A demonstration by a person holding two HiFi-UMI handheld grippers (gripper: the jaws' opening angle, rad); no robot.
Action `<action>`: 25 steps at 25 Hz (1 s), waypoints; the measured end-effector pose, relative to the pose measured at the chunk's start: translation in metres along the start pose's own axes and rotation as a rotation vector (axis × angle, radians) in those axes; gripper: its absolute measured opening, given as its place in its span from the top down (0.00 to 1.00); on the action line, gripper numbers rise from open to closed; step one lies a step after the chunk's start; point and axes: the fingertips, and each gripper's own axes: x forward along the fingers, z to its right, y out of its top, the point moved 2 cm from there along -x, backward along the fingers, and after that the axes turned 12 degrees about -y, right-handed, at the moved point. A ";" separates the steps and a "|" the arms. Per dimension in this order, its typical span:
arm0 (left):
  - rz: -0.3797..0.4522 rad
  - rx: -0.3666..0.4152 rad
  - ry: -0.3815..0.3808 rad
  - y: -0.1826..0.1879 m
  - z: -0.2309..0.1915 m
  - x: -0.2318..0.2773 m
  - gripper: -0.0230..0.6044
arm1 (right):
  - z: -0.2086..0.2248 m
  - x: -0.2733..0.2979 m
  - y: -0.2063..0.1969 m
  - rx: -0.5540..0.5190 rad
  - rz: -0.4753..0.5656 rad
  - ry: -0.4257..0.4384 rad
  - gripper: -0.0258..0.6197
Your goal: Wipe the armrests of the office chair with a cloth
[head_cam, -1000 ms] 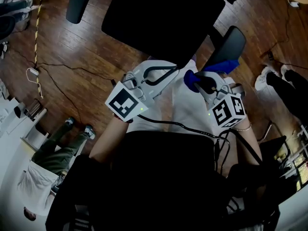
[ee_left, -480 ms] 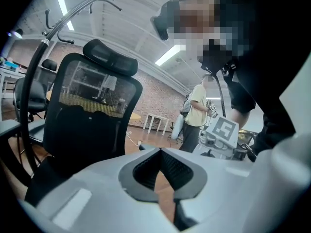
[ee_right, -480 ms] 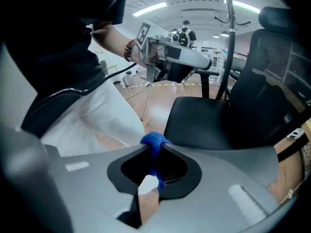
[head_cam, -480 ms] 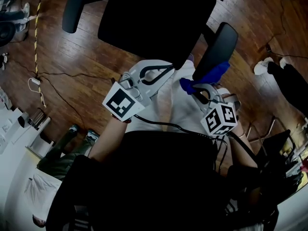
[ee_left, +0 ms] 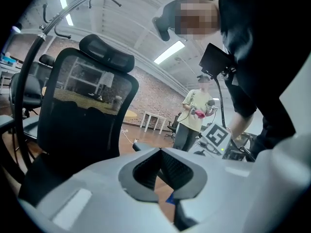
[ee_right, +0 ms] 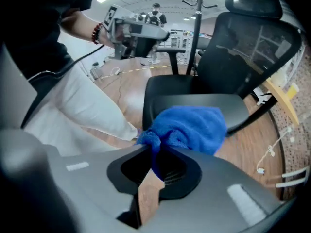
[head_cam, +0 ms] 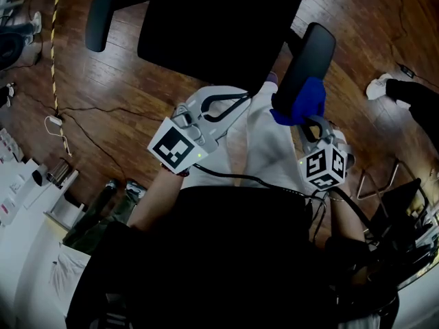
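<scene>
The black office chair's seat fills the top of the head view, with its left armrest and right armrest on either side. A blue cloth lies bunched on the near end of the right armrest, and my right gripper is shut on it. In the right gripper view the cloth rests on the armrest pad, pinched at the right gripper. My left gripper hovers shut and empty near the seat's front edge. The left gripper faces the chair's mesh back.
Cables and a striped rope trail over the wooden floor. A bystander's shoe is at right, another person's legs at lower left. A coat stand rises behind the chair.
My right gripper has slid the blue cloth further onto the near end of the right armrest. The left gripper has barely moved.
</scene>
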 end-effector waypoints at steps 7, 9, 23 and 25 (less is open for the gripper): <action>0.077 -0.046 0.056 0.000 -0.001 0.002 0.95 | 0.095 -0.003 0.008 0.242 0.030 -0.155 0.90; 0.089 -0.061 0.081 -0.001 -0.003 -0.003 0.95 | 0.109 0.004 0.010 0.244 0.024 -0.181 0.90; 0.119 -0.064 0.156 -0.009 0.002 -0.015 0.95 | 0.246 0.038 0.050 0.232 0.140 -0.368 0.90; 0.130 -0.054 0.197 -0.007 0.004 -0.017 0.95 | 0.251 0.041 0.061 0.210 0.193 -0.350 0.90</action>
